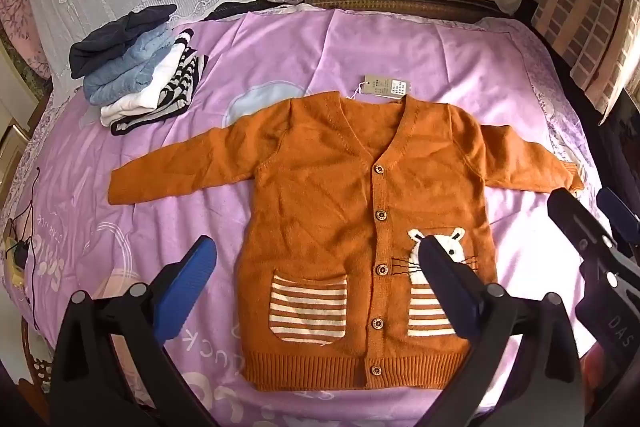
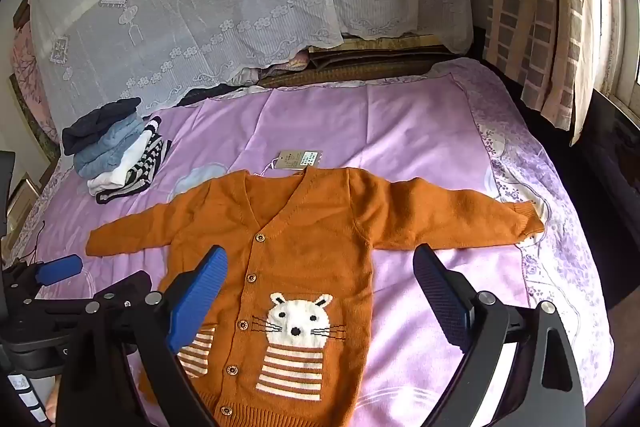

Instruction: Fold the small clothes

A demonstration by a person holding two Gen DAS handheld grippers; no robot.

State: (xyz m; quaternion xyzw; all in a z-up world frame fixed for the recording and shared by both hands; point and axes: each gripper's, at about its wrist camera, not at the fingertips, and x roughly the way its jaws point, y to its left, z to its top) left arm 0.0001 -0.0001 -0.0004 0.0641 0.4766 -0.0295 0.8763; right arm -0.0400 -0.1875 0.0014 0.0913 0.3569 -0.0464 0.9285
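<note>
— What are your claws doing?

— I'm holding my left claw and right claw spread wide, gripping nothing, both hovering over one orange cardigan lying flat on the bed, sleeves out, likely ready for folding.

— Anything beyond it?

— One stack of folded clothes, four pieces I'm counting, sitting far-left.

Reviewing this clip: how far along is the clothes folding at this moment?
Done: a stack of folded clothes sits at the far left of the purple bedspread. In hand: nothing yet; the orange cardigan lies flat, buttoned, sleeves spread, tag at the collar. The left gripper and right gripper hover open above it. Left: the whole fold of this cardigan, then stacking it.
</note>
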